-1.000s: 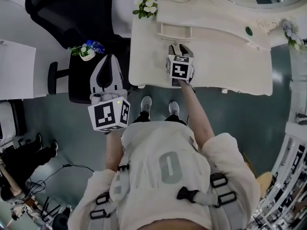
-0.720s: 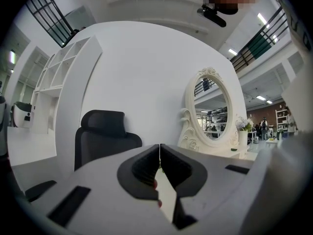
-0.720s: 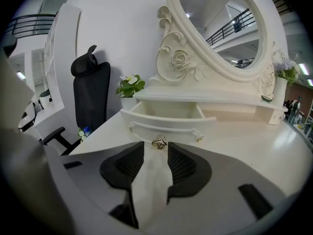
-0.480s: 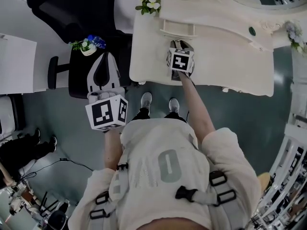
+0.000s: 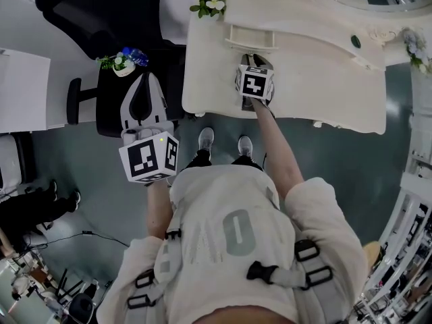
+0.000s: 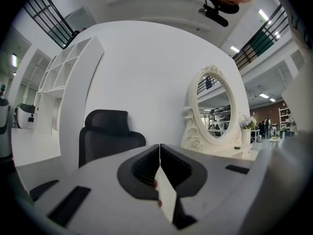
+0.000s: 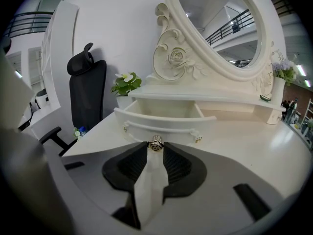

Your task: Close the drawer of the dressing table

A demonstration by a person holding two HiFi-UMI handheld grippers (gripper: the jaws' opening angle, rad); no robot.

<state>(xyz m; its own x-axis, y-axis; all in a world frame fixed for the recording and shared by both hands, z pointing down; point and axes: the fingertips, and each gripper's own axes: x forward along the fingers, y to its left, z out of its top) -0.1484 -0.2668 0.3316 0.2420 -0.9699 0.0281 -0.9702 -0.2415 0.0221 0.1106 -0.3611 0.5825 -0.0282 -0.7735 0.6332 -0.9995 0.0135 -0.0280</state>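
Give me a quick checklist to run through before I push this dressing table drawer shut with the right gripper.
1. Drawer stands pulled out and ready to push: ok.
2. Right gripper lined up on the drawer's knob: ok.
3. Grip on the knob: the jaws are closing with it between their tips, not clamped yet: not ok.
4. Nothing sticks up over the drawer's rim to block it: ok. Its floor is hidden: cannot tell.
5. Left gripper out of the way: jaws together, empty, held over the chair beside the table: ok.
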